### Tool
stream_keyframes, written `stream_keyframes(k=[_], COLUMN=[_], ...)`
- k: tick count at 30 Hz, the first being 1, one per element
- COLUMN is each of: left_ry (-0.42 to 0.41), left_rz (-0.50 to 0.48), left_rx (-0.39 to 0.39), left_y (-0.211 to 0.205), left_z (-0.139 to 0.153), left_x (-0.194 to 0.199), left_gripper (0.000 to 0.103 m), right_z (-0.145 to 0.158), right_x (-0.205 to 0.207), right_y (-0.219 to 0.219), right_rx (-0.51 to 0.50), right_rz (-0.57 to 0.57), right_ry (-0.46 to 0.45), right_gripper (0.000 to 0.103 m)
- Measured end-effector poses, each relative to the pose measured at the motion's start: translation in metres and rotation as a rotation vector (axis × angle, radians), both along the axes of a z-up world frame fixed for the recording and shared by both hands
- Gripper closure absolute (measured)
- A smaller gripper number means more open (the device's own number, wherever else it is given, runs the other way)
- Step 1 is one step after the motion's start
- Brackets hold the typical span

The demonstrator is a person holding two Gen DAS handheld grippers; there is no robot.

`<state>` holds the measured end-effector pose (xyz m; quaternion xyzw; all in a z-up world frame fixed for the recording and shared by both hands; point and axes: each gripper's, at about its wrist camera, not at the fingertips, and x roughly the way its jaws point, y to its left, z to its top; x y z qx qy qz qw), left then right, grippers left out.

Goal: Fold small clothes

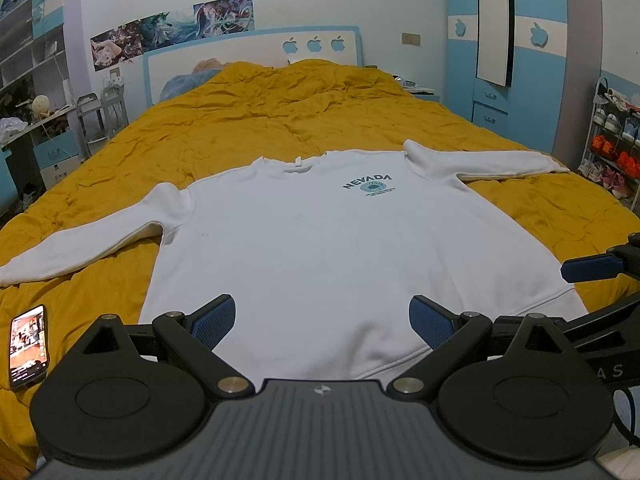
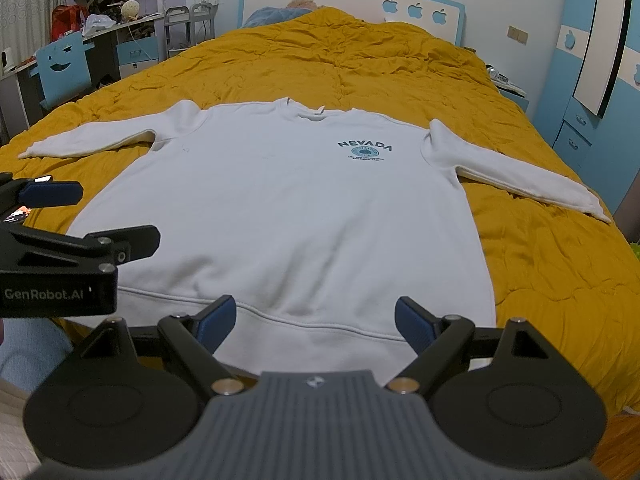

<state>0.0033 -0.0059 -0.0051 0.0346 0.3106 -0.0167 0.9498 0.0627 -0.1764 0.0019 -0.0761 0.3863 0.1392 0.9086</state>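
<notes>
Bedroom, blue-and-white furniture, apple cut-outs on the headboard. Work surface is a bed under a rumpled mustard quilt. White sweatshirt lies on the quilt face up, "NEVADA" print on the chest, collar away from the cameras, hem nearest them. Both sleeves spread out to the sides, flat on the quilt.

Left gripper: jaws wide apart, nothing between them, held above the hem. Right gripper: jaws likewise spread and empty, over the hem band, just beside the left one.

Judgement: no fold made yet; the step in hand is the 1st grab. To do it well, each gripper should probably go out to its own side and pinch both fabric layers near a shoulder or sleeve seam, then carry the sleeve in over the body so the fold edge runs parallel to the side seam. Lift low to avoid dragging the quilt. Fleece looks thick, so a deep pinch should hold better than a fingertip nip.

View differences:
- Left wrist view alone shows a phone, screen lit, on the quilt left of the hem; keep the left sleeve clear of it. It also shows a shoe rack at far right.
- Right wrist view alone shows the right cuff in full, lying near the quilt's right side, and a desk with a blue chair.
- Each view catches the other gripper at its edge.
</notes>
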Motion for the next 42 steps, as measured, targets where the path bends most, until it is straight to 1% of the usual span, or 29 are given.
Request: stream_keyframes(k=[17,26,27,42], left_ry=[0.004,0.018,0.019,0.026], left_rz=[0.002,0.013,0.012,0.016], left_rx=[-0.001,-0.003,-0.003,-0.004], left_y=[-0.001,0.0,0.002,0.003], left_z=[-0.002,-0.011,-0.007,-0.006], left_x=[0.0,-0.004,-0.002,-0.003], left_gripper=[0.0,0.0,0.0,0.0], right_z=[-0.003,-0.005,-0.004,-0.007], right_x=[0.002,0.002,0.002,0.003], right_y=[0.0,0.0,0.0,-0.001], right_rx=[-0.002,-0.004,-0.003,-0.006], right_rz=[0.001,0.0,0.0,-0.001], right_ry=[0.006,0.006,0.006,0.012], right_gripper=[0.021,0.021,0.021,0.021])
